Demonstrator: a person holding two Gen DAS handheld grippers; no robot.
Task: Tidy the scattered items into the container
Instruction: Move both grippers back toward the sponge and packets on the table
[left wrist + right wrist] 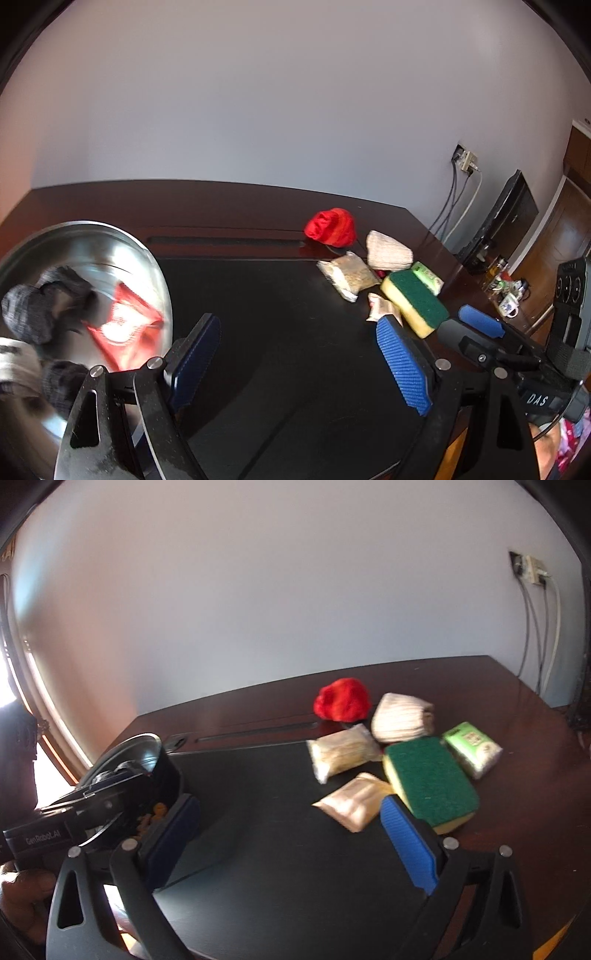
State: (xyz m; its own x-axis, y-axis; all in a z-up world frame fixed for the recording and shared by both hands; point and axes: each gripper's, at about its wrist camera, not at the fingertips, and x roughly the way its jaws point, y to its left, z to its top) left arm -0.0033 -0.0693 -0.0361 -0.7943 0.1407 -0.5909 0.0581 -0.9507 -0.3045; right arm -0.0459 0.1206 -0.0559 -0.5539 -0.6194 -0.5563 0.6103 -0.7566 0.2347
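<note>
A steel bowl (110, 236) stands at the left and holds dark grey socks (33, 314) and a red packet (125, 328). My left gripper (299, 358) is open and empty beside it. On the right lie a red cloth (341, 699), a beige folded cloth (400, 718), a clear snack packet (341, 755), a tan sachet (354, 801), a green-topped yellow sponge (428, 779) and a green tissue pack (472, 747). My right gripper (291, 827) is open and empty, its right finger close to the sponge. It also shows in the left wrist view (480, 321).
A black mat (277, 849) covers the middle of the dark wooden desk (517, 709). A cable slot (225, 240) runs along the back. A monitor (509, 214) and mugs (508, 302) stand beyond the right edge. Wall cables (535, 627) hang at right.
</note>
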